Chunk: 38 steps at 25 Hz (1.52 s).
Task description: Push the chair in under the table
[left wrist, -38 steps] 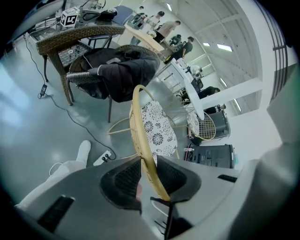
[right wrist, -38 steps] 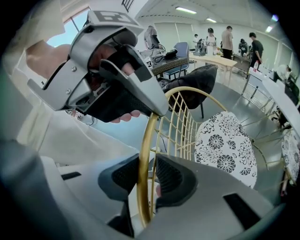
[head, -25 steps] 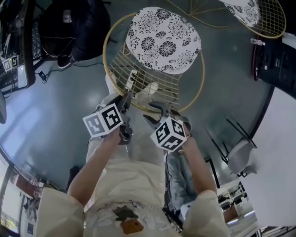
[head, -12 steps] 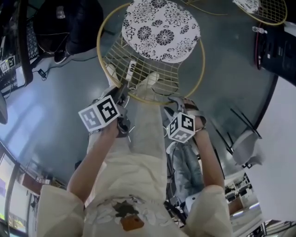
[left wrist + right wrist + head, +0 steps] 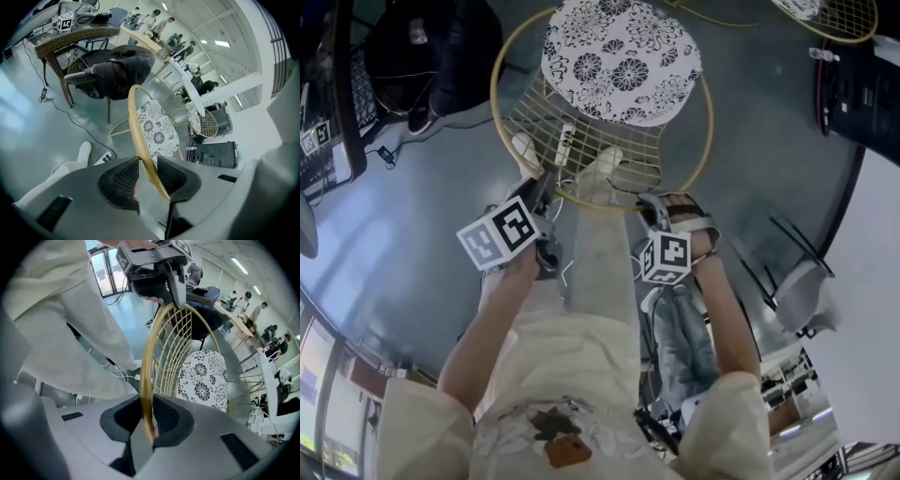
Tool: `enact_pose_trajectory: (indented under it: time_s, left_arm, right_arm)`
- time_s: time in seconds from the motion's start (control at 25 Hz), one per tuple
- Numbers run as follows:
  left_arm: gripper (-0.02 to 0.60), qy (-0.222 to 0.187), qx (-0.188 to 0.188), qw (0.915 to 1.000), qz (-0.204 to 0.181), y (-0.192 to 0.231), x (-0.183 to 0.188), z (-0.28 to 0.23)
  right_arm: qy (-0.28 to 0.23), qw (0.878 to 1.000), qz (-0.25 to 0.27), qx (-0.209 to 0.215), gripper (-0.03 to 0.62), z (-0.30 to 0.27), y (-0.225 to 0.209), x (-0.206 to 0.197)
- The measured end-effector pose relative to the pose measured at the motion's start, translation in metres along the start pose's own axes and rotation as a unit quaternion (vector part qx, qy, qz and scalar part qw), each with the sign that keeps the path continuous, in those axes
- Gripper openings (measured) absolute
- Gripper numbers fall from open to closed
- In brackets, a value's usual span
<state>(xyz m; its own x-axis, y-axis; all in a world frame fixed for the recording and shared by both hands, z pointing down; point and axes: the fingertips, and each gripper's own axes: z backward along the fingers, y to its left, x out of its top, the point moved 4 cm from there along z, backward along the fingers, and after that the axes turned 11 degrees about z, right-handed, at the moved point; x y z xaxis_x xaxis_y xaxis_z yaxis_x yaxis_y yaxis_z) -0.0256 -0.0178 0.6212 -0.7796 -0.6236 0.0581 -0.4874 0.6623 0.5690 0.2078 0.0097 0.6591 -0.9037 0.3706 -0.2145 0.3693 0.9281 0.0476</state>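
The chair has a gold wire frame and a round floral cushion, and it stands on the grey floor in front of me. My left gripper grips the near left part of the hoop rim, which crosses slantwise between its pads. On the near right part of the rim, my right gripper has just been closing. There the rim runs straight down between its jaws, both pads tight against it. A long white tabletop lies beyond the chair.
A dark wicker chair draped with a black jacket stands at the back left. A white power strip and cable lie under the wire back, beside my shoes. A second wire chair and a black case are at the right.
My right gripper has swung right and forward, rolled, and closed on the near right of the rim. The left gripper has stayed on the rim.
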Motion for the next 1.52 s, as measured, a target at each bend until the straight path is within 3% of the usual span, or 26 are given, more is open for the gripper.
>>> enact_pose_trajectory:
  time_s: [0.24, 0.48, 1.52]
  left_arm:
    - [0.107, -0.039, -0.016, 0.9991, 0.004, 0.000, 0.002, 0.000]
    - [0.112, -0.017, -0.032, 0.9993, -0.009, -0.021, 0.017, -0.017]
    - [0.118, -0.058, -0.053, 0.9969, -0.011, -0.038, 0.038, -0.030]
  right_arm:
    - [-0.001, 1.000, 0.005, -0.017, 0.061, 0.001, -0.004, 0.000]
    - [0.028, 0.999, -0.009, -0.041, 0.055, 0.002, -0.030, -0.018]
    - [0.026, 0.996, -0.013, -0.089, 0.055, 0.002, -0.067, -0.029]
